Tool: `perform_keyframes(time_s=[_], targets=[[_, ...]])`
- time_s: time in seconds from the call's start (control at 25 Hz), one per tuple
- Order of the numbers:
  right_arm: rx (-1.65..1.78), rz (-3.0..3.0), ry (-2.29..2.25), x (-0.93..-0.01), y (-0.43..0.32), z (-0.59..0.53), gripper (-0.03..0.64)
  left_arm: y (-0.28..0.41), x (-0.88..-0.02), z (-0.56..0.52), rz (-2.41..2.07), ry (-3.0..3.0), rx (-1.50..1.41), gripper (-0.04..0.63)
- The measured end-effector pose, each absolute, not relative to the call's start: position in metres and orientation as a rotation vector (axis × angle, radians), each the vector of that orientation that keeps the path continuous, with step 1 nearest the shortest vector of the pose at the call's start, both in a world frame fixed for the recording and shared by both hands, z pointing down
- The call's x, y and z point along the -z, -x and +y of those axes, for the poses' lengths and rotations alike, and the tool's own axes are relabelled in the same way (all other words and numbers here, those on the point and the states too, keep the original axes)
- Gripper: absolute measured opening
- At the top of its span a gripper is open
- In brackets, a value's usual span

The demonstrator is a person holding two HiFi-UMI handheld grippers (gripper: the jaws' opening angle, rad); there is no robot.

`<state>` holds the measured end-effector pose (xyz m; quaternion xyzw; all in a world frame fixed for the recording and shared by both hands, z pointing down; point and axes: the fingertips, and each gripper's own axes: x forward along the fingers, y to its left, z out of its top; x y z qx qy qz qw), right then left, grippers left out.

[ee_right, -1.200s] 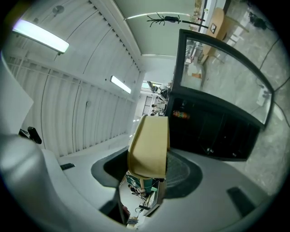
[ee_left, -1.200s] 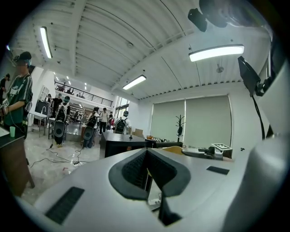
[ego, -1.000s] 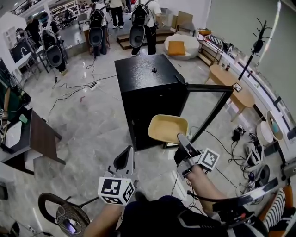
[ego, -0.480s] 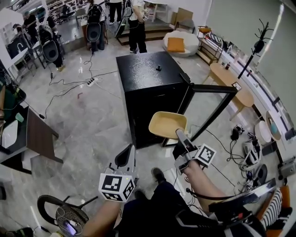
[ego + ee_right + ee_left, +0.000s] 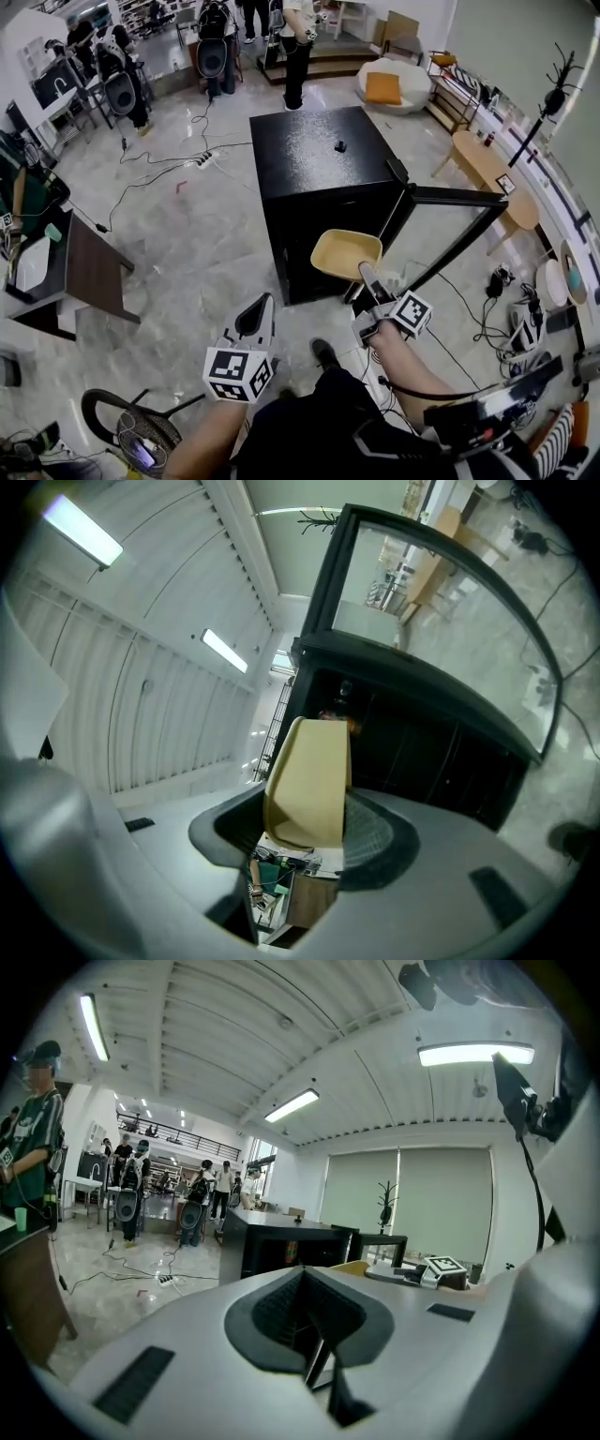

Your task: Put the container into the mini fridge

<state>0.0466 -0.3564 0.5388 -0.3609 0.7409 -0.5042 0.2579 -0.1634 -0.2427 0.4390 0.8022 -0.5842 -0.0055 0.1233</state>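
Grips the yellow container (image 5: 345,255) by its rim in the right hand-held gripper (image 5: 365,272), before the open mini fridge (image 5: 323,169); holds the left hand-held gripper (image 5: 257,315) closed, empty.

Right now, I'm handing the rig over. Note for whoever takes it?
Left claw: shut, empty, held low in front of the person.
Right claw: shut on the rim of the shallow tan rounded container, held about level in front of the black mini fridge.
The fridge's glass door stands open to the right.
Done: container in hand, door open.
Left: carry the container inside, set it down, let go.
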Motion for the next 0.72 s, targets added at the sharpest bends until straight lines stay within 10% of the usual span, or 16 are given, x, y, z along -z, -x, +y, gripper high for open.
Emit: perform_keyframes(time_s=[0.72], targets=[[1.568,1.927,1.092,-0.639,-0.037,-0.443,0.225,0.15,-0.464,-0.306,-1.682,-2.272,-0.045,0.008]])
